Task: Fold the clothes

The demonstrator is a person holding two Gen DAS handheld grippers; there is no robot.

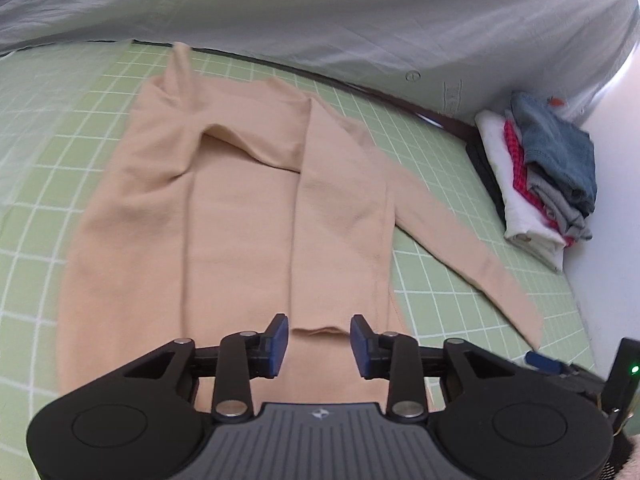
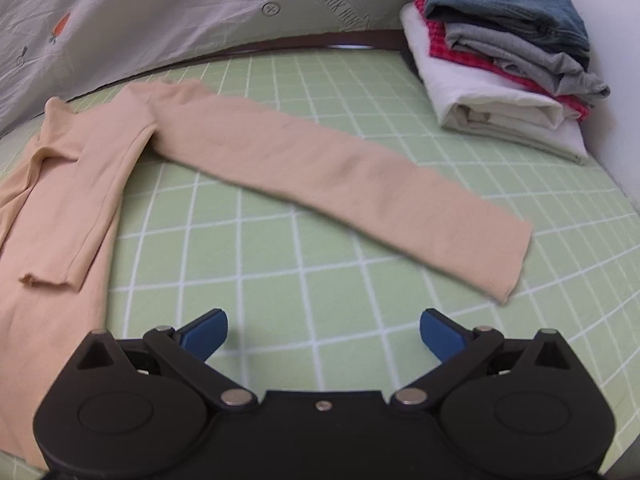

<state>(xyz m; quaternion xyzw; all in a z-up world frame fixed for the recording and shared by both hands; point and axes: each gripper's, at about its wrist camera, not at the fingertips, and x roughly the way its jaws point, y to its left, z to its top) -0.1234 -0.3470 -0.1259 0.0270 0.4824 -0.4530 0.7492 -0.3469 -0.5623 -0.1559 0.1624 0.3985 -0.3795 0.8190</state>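
Observation:
A beige long-sleeved top point(image 1: 240, 208) lies flat on the green checked sheet point(image 1: 440, 184). One sleeve is folded down over its body, and that cuff point(image 1: 318, 330) lies just beyond my left gripper point(image 1: 320, 342), whose blue pads stand apart with nothing pressed between them. The other sleeve point(image 2: 340, 176) stretches out to the right across the sheet point(image 2: 320, 300). My right gripper point(image 2: 323, 336) hovers wide open over bare sheet, short of that sleeve's cuff point(image 2: 508, 268). The body of the top point(image 2: 52, 208) sits at the left of the right wrist view.
A stack of folded clothes point(image 2: 500, 56), denim on top, stands at the far right by a white wall point(image 1: 616, 200); the same stack point(image 1: 540, 176) shows in the left wrist view. A grey-white quilt point(image 1: 320, 12) lies bunched along the far edge.

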